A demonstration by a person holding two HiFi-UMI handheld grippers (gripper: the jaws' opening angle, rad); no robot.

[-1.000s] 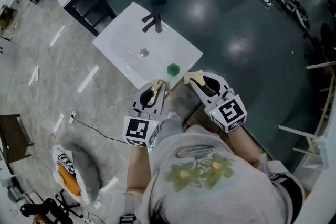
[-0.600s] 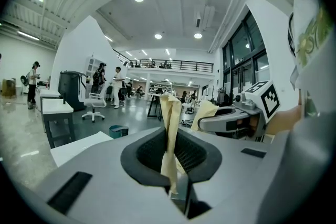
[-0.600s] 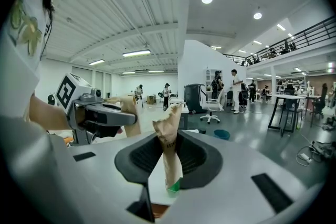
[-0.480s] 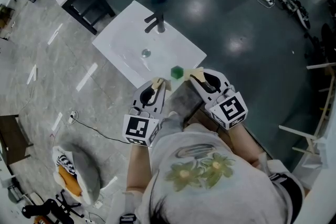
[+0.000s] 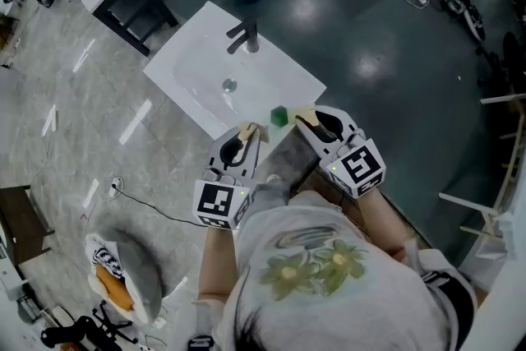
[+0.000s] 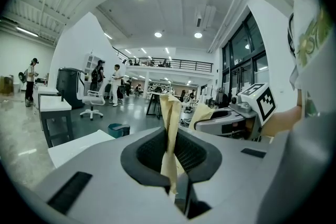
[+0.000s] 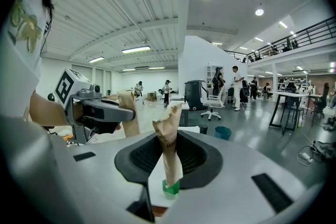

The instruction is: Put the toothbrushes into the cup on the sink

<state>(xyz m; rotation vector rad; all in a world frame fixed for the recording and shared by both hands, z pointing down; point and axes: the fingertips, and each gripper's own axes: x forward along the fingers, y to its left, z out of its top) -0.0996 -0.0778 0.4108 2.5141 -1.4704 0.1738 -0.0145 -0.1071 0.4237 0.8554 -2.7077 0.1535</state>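
Both tools nudged fwd toward the sink (image 5: 197,66) vs 1 s ago. R tool (image 5: 304,116) tip now just beside the green cup (image 5: 279,117); it was clearly apart before. L tool (image 5: 246,130): tan-wrapped tips pressed together, one flat strip in its own view, nothing readable between them. R tool: tips also together, one crumpled tan column w/ some print on it. Can't tell if a toothbrush sits inside the wrap on either side. Cup is on the sink's near-right edge, just ahead of the R tool and below its tips. Faucet (image 5: 244,35) at the basin's far side. Hidden: R tool view shows only the cup's lower part under the tan tips. Tool bodies fill the bottom of both tool views. Person's shoulders cover the floor behind the tools in head view.
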